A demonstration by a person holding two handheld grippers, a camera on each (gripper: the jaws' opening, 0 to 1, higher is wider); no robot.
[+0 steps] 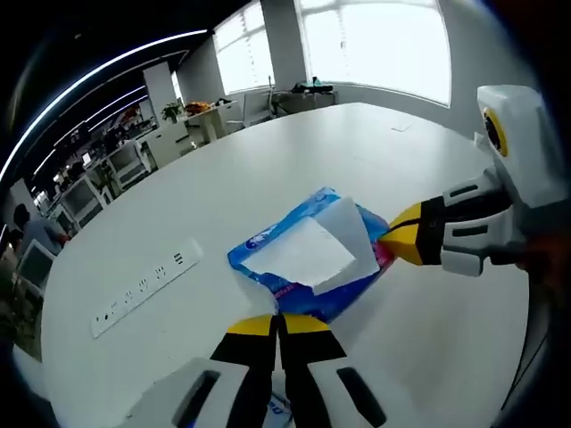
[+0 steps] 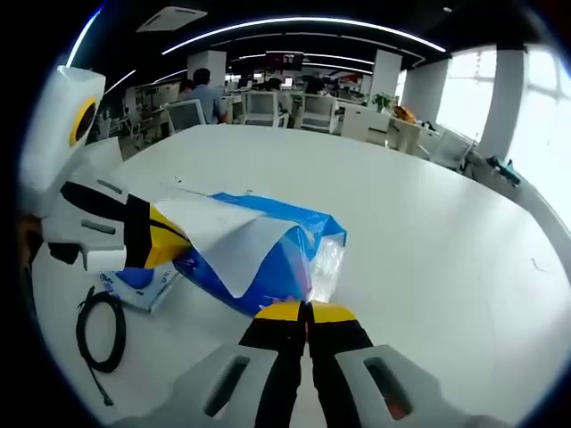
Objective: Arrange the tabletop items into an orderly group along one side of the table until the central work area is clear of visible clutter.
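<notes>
You're at a wide white table (image 1: 375, 160) in an open office. Both grippers, left (image 1: 281, 323) and right (image 2: 308, 312), have jaws pinched closed on opposite edges of the blue pack (image 1: 308, 259), mid-table. A cable (image 2: 98, 334) lies beside it. Next, I'd judge, carry the pack together toward one side.
</notes>
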